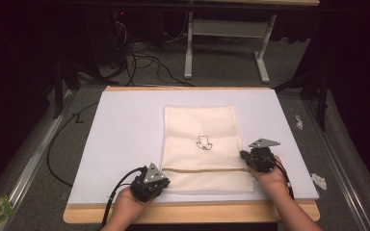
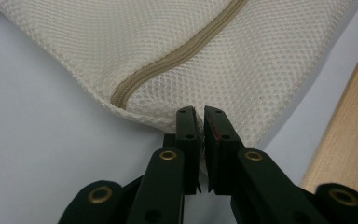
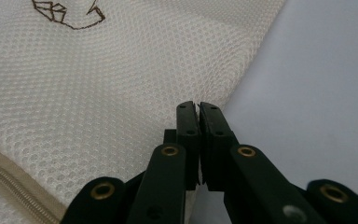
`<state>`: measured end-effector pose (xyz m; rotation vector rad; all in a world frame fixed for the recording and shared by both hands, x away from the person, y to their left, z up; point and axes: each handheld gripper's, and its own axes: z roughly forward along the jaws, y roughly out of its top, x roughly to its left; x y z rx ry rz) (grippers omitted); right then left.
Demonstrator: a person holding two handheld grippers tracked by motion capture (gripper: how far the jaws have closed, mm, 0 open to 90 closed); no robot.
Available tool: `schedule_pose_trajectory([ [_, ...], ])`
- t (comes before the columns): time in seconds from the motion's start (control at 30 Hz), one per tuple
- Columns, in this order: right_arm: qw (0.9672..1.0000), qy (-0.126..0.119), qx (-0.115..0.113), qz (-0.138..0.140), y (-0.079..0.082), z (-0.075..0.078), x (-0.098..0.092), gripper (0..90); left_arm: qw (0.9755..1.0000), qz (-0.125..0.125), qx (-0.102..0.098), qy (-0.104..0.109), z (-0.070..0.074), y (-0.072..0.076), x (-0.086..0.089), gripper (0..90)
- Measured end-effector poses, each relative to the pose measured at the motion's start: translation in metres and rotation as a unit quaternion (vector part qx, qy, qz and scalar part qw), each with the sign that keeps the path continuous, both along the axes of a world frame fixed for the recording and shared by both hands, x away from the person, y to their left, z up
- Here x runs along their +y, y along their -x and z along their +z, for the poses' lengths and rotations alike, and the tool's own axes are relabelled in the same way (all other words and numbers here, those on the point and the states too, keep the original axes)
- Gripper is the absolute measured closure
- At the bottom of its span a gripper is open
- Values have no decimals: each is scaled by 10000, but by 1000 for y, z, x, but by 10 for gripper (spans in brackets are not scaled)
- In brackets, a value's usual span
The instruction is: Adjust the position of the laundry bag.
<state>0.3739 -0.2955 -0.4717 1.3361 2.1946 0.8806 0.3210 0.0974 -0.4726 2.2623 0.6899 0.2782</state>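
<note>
Cream mesh, woven fine, is what both tongs are gripping: a flat zippered laundry bag (image 1: 203,147) is lying on the white board (image 1: 120,139) that is covering the table (image 1: 188,212), slightly right of centre, with a small dark line drawing (image 1: 204,142) printed near its middle and a tan zipper (image 1: 204,169) running across close to the near end.

The left tongs (image 1: 158,182) are sitting at the bag's near left corner. In the left gripper view the jaws are standing nearly together, and the mesh edge is passing between them just beyond the zipper's end (image 2: 121,99), so they are clenching the fabric there. The right tongs (image 1: 244,155) are resting against the bag's right edge, a little farther from the person than the zipper line. In the right gripper view their jaws are likewise closed with the mesh edge pinched at the tips.

Judging by this, the grasping step is complete and a lift is about to follow, either to fold the bag or to carry it. The next move is calling for both hands to rise together, keeping the fabric taut between the two pinch points so the thin mesh is not slipping out, and to travel evenly so the bag is not twisting.
</note>
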Motion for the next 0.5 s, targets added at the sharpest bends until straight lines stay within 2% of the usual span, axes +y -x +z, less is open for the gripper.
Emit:
schedule_pose_trajectory([
  [0.07,10000,-47,32,-19,1,1,-1,847,9999,92,7,87,2,1,1,815],
  [0.13,9999,-118,7,-47,3,5,-3,805,9995,217,-45,228,6,1,4,729],
  [0.17,9998,-160,-43,-54,5,9,-4,774,9987,340,-120,374,9,1,6,679],
  [0.2,9996,-236,-128,-60,10,14,-7,727,9987,340,-120,374,9,1,6,622],
  [0.23,9994,-281,-200,-81,16,18,-10,691,9968,493,-252,578,14,1,12,572],
  [0.27,9992,-321,-232,-95,21,21,-13,683,9954,562,-357,691,16,2,15,529],
  [0.3,9992,-321,-232,-95,21,21,-13,683,9954,562,-357,691,16,2,15,477],
  [0.33,9986,-389,-311,-162,29,24,-18,688,9942,620,-439,756,16,2,17,477],
  [0.37,9981,-422,-351,-261,44,26,-29,719,9936,691,-497,746,17,2,19,406],
  [0.43,9980,-411,-370,-289,48,26,-32,753,9931,762,-549,707,16,0,21,389],
  [0.47,9980,-445,-339,-280,53,24,-37,797,9930,815,-561,649,15,-1,22,365],
  [0.5,9979,-586,-144,-237,59,21,-43,868,9927,878,-568,599,15,-3,23,308],
])
